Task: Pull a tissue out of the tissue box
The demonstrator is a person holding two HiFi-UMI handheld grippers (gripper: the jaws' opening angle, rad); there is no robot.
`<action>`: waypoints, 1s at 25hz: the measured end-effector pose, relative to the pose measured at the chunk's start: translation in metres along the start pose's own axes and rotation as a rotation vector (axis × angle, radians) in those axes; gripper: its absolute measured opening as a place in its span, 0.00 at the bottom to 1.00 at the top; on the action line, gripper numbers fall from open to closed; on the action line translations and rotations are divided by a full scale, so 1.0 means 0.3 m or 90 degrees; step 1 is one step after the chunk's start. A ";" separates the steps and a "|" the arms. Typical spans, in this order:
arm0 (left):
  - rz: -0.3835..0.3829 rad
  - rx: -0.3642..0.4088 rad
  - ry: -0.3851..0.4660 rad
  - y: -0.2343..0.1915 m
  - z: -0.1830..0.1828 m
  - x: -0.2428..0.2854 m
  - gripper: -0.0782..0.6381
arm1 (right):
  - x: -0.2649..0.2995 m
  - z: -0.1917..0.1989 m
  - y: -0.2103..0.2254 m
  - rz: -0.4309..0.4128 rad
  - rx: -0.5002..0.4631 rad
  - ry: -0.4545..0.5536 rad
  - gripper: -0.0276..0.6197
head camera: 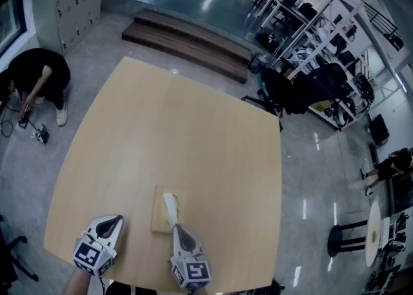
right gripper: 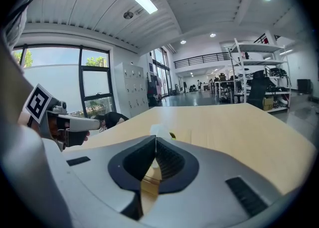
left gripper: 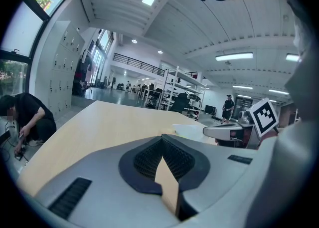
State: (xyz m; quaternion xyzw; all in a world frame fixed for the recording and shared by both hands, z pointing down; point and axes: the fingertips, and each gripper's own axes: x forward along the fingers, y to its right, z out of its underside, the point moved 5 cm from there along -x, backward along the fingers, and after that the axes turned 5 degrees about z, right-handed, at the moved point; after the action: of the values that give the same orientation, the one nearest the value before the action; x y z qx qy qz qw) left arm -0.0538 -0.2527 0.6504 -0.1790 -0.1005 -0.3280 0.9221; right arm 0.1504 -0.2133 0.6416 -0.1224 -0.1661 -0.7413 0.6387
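Note:
A wooden tissue box point(head camera: 158, 215) lies near the front edge of the light wooden table point(head camera: 193, 139). A white tissue point(head camera: 170, 204) stands up out of its slot. My right gripper point(head camera: 173, 224) reaches over the box from the near side, its jaws shut on the lower part of the tissue. In the right gripper view the tissue point(right gripper: 160, 130) pokes up just past the closed tips of the right gripper point(right gripper: 155, 138). My left gripper point(head camera: 116, 219) hovers left of the box, apart from it. Its tips meet in the left gripper view, so the left gripper point(left gripper: 162, 138) is shut and holds nothing.
A person in black point(head camera: 37, 79) crouches on the floor left of the table. A low wooden platform point(head camera: 187, 39) lies beyond the far edge. Office chairs and shelving point(head camera: 303, 87) stand at the right, and a round stool point(head camera: 352, 235) near the table's right corner.

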 end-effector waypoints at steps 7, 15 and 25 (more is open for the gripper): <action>-0.015 0.006 0.022 0.022 -0.093 -0.026 0.12 | -0.032 -0.058 -0.012 0.004 -0.006 0.021 0.06; -0.013 0.024 0.036 0.054 -0.147 -0.049 0.12 | -0.076 -0.121 -0.010 0.004 -0.012 0.054 0.06; -0.014 0.050 0.067 0.094 -0.244 -0.090 0.12 | -0.153 -0.212 -0.010 0.005 -0.018 0.090 0.06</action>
State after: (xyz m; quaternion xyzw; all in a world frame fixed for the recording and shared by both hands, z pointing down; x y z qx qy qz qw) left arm -0.0516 -0.2461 0.5676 -0.1240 -0.0668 -0.3431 0.9287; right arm 0.1563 -0.1970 0.5652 -0.0793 -0.1092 -0.7480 0.6498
